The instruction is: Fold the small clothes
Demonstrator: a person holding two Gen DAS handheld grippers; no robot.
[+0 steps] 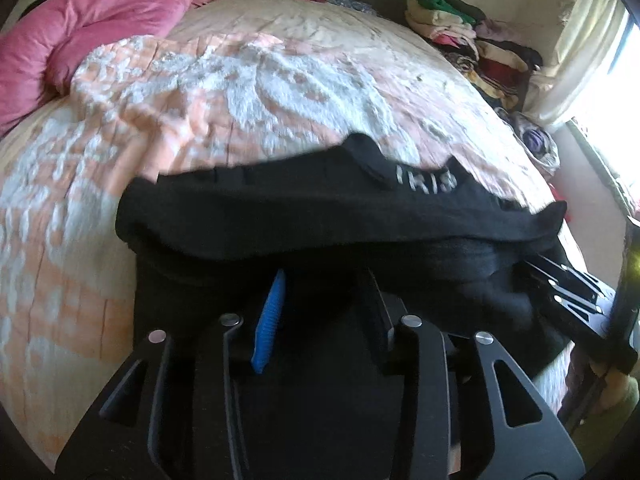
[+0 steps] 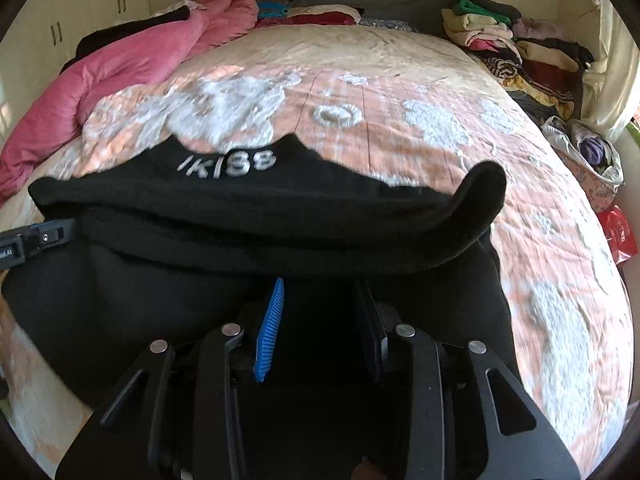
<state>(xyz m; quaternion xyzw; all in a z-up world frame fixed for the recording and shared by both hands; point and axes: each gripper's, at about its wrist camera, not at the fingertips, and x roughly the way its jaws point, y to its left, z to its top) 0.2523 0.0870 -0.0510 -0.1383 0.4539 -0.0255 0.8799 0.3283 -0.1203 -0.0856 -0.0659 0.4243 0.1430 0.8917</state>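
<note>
A black garment (image 1: 320, 216) with white lettering lies folded on the bed, its far edge doubled back toward me. In the left wrist view my left gripper (image 1: 324, 280) points down at its near part. The blue pad (image 1: 272, 312) and the dark one stand apart, and no cloth is pinched. My right gripper (image 1: 568, 288) shows at that garment's right end. In the right wrist view the garment (image 2: 240, 200) fills the middle. My right gripper (image 2: 320, 284) sits over it, jaws apart, pad faces bare. My left gripper (image 2: 36, 236) touches the left end.
The bed has a peach and white cover (image 1: 240, 100). A pink duvet (image 2: 120, 64) is bunched at the far left. Stacks of folded clothes (image 2: 500, 32) line the far right edge, with a red bag (image 2: 620, 236) beyond the bed's right side. A bright window (image 1: 616, 80) is on the right.
</note>
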